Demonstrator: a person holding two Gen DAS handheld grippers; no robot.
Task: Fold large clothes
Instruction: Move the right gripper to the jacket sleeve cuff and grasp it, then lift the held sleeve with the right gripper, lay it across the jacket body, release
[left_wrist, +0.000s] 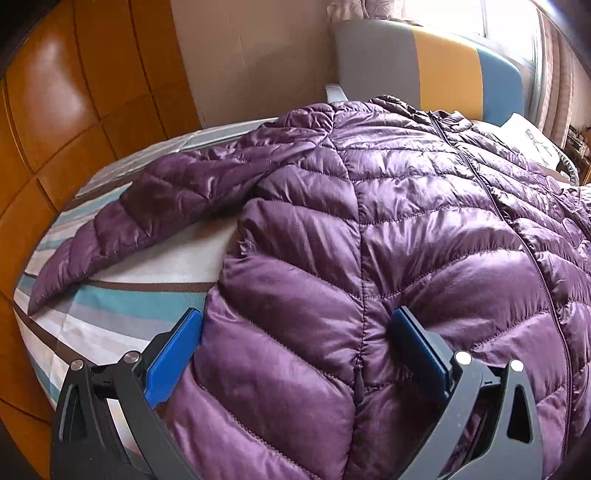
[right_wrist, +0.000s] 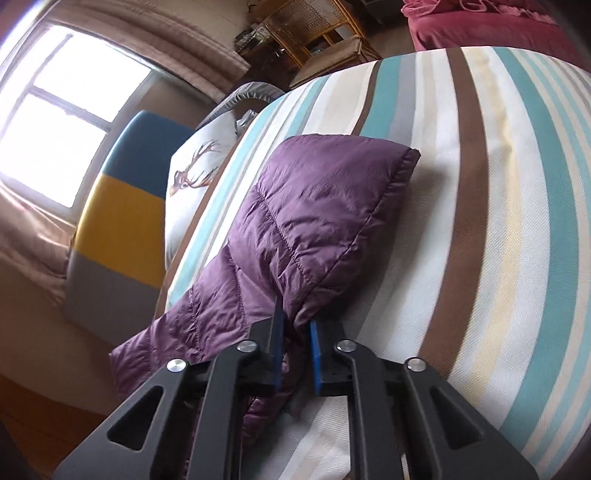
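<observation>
A purple quilted down jacket (left_wrist: 388, 206) lies spread front-up on the striped bed (left_wrist: 122, 299), zip running down its middle. One sleeve (left_wrist: 147, 206) stretches out to the left. My left gripper (left_wrist: 295, 325) is open wide, its blue pads on either side of the jacket's lower side edge. In the right wrist view my right gripper (right_wrist: 295, 321) is shut on the other sleeve (right_wrist: 325, 206), whose cuff end lies on the sheet ahead of the fingers.
A grey, yellow and blue headboard (left_wrist: 443, 66) stands at the bed's far end under a bright window (right_wrist: 62, 110). A deer-print pillow (right_wrist: 195, 177) lies by it. Wooden wardrobe doors (left_wrist: 55, 110) run along the left. A rattan chair (right_wrist: 317, 33) stands beyond the bed.
</observation>
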